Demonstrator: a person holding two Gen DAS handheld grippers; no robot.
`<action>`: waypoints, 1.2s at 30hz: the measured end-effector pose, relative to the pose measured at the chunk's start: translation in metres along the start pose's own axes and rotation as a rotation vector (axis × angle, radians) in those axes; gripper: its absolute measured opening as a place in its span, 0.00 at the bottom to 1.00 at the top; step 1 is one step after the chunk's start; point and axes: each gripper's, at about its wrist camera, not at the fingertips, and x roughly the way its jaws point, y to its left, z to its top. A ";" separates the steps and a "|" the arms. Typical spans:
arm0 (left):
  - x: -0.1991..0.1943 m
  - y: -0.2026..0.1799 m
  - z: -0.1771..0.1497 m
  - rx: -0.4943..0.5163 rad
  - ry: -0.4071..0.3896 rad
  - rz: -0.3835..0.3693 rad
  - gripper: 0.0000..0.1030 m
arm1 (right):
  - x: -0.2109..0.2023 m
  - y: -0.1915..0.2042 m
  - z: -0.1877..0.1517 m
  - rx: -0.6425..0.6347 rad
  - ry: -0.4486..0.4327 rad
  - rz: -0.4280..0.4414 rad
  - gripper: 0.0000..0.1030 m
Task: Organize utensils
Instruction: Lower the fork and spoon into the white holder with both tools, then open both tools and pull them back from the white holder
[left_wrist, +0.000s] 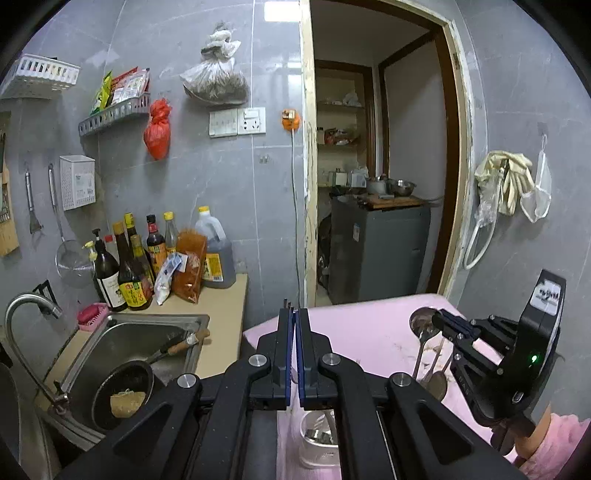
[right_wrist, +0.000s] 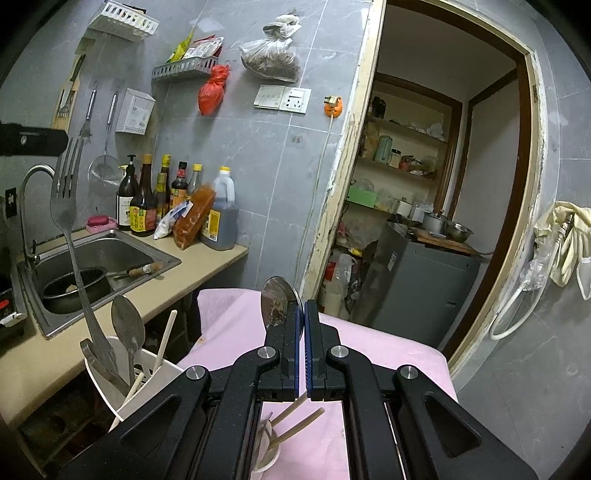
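Note:
My left gripper (left_wrist: 294, 314) is shut on a metal fork; its tines peek above the fingertips, and in the right wrist view the fork (right_wrist: 68, 221) hangs from that gripper (right_wrist: 64, 142) into the white utensil holder (right_wrist: 151, 384). The holder also has a spoon (right_wrist: 127, 328) and chopsticks. My right gripper (right_wrist: 303, 308) is shut on a metal spoon (right_wrist: 275, 299), held over the pink table cloth (right_wrist: 369, 354). In the left wrist view the right gripper (left_wrist: 439, 319) holds that spoon (left_wrist: 421, 321). A white cup (right_wrist: 266, 450) with chopsticks sits below the right gripper.
A steel sink (left_wrist: 122, 343) with a black pan (left_wrist: 122, 391) lies left. Sauce bottles (left_wrist: 129, 266) stand on the counter (left_wrist: 221, 325). An open doorway with a grey cabinet (left_wrist: 376, 251) is behind the table. Gloves hang on the right wall (left_wrist: 506, 181).

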 end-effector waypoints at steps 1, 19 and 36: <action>0.003 -0.002 -0.003 0.010 0.005 0.004 0.02 | 0.001 0.001 -0.001 -0.001 0.002 -0.001 0.02; 0.044 -0.008 -0.047 -0.052 0.185 -0.153 0.04 | -0.004 0.006 -0.022 0.060 0.069 0.054 0.10; 0.023 -0.022 -0.058 -0.152 0.173 -0.269 0.05 | -0.057 -0.040 -0.041 0.317 0.048 0.045 0.40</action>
